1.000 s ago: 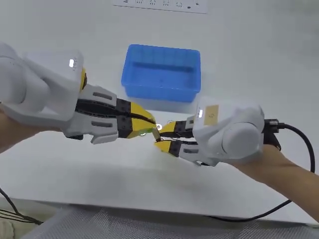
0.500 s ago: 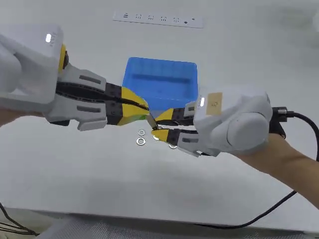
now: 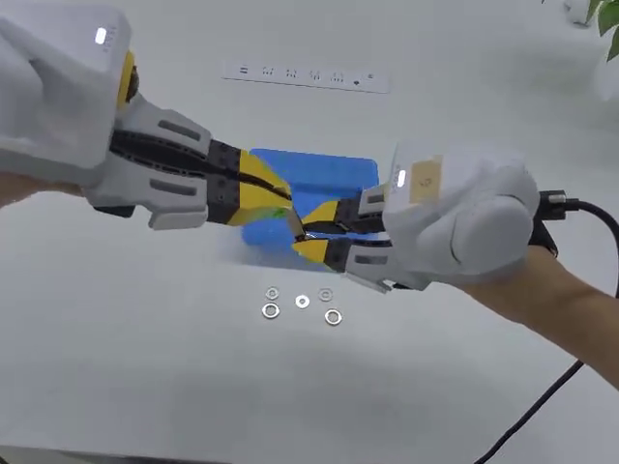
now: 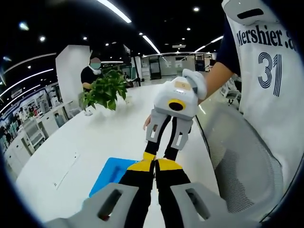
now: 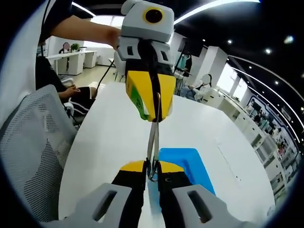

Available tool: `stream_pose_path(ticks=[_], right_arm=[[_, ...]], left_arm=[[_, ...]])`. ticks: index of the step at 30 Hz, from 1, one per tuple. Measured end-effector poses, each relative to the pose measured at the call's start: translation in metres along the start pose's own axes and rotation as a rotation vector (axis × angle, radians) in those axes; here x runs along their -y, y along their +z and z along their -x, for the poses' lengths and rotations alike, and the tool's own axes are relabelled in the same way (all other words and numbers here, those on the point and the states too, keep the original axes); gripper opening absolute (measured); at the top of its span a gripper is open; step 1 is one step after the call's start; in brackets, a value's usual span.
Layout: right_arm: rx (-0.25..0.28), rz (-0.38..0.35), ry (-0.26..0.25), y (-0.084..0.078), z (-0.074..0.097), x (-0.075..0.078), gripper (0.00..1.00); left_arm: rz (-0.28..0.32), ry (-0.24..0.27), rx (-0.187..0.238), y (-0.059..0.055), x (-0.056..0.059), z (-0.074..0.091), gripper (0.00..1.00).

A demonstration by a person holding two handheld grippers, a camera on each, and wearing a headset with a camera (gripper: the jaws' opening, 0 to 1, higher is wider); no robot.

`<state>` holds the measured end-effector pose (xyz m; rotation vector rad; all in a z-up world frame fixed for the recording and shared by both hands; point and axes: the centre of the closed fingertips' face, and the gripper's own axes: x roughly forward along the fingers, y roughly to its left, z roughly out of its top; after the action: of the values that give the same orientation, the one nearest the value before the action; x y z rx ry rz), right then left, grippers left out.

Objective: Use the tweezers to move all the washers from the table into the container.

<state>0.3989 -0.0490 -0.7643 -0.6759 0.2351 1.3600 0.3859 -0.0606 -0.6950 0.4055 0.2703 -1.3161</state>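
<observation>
Head view: left gripper (image 3: 283, 205) and right gripper (image 3: 309, 239) meet tip to tip, both clamped tight on slim metal tweezers (image 3: 297, 230). Five small silver ring washers (image 3: 303, 302) lie on the white table (image 3: 145, 367) at 6 o'clock, the blue rectangular plastic container (image 3: 334, 172) at 12.
Left gripper view: jaws closed, container (image 4: 111, 175) at 8 o'clock.
Right gripper view: tweezers (image 5: 153, 137) span both closed grippers.

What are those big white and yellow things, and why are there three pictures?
They are hand tools, not a robot: a person holds one gripper in each hand. The picture looking down comes from a camera on the person's head. The two round pictures come from cameras riding on the grippers. The left gripper and the right gripper both pinch thin metal tweezers between their yellow fingers. On the white table lie five small washers, near a blue container.
</observation>
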Motion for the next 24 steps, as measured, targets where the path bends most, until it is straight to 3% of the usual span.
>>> stream_pose_path(ticks=[10, 17, 24], right_arm=[[0.014, 0.008, -0.012, 0.001, -0.005, 0.030, 0.10], [0.012, 0.007, -0.012, -0.005, -0.016, 0.048, 0.10], [0.012, -0.022, -0.011, -0.014, -0.028, 0.066, 0.10]], left_arm=[[-0.035, -0.012, 0.005, 0.005, -0.028, -0.003, 0.05], [-0.038, -0.019, -0.007, -0.002, -0.047, -0.006, 0.05], [-0.005, -0.019, -0.010, -0.013, -0.071, -0.012, 0.05]])
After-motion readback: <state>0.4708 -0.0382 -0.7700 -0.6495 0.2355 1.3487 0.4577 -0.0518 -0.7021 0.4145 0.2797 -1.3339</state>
